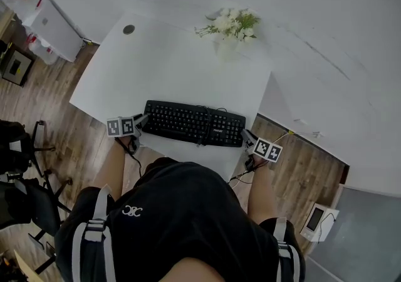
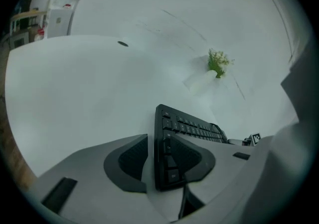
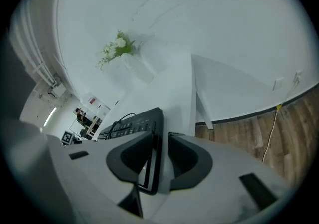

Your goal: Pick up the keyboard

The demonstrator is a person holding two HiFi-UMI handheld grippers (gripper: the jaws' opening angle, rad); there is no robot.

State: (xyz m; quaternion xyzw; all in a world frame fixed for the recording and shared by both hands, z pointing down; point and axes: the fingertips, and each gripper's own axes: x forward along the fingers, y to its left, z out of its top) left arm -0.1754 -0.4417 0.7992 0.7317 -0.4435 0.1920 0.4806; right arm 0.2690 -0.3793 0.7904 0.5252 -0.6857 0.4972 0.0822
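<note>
The keyboard (image 1: 194, 123) lies flat near the front edge of the counter (image 1: 156, 67), and the left gripper (image 1: 140, 122) and right gripper (image 1: 247, 139) each have open jaws around one end, so I judge the grasp is in hand and both must next close and lift evenly.

The keyboard (image 1: 194, 124) lies along the near edge of the table (image 1: 163, 67), at the centre of the head view. The left gripper (image 1: 143, 121) stands at its left end and the right gripper (image 1: 246, 136) at its right end, each end between that gripper's jaws. Behind it, upper centre, a vase of flowers (image 1: 229, 27) stands at the table's far edge. A round grommet (image 1: 128, 29) sits at the far left corner.
</note>
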